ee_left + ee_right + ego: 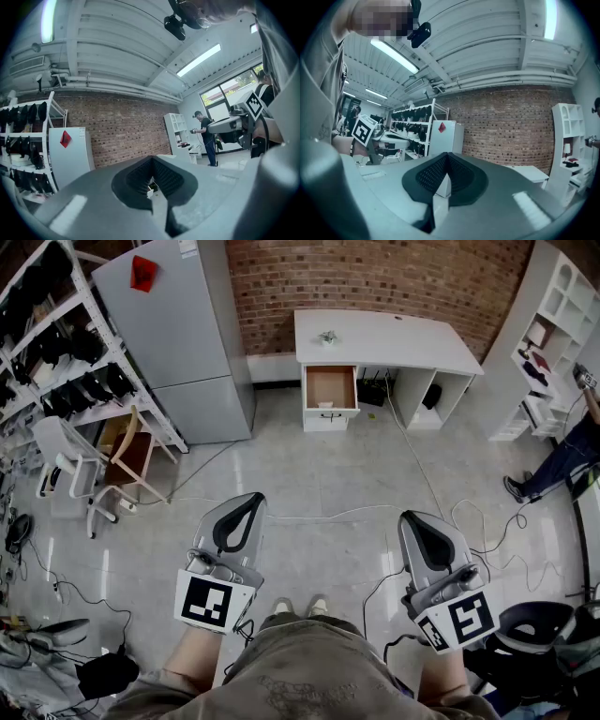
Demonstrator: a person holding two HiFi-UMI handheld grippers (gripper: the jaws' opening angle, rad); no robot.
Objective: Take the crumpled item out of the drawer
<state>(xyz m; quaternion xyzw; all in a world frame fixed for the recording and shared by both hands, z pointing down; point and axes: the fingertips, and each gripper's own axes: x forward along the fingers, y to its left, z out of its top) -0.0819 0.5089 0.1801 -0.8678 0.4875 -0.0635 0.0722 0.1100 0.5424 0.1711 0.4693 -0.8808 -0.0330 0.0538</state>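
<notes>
Far ahead stands a white desk against the brick wall, its drawer pulled open with a bare brown inside. A small pale crumpled item lies on the desk top above the drawer. My left gripper and right gripper hang low near my body, well short of the desk, both pointing toward it. In the left gripper view the left gripper has its jaws shut with nothing between them. The right gripper looks the same in its own view.
A grey fridge stands left of the desk, with black racks and chairs further left. White shelving and a person are at the right. Cables trail over the tiled floor.
</notes>
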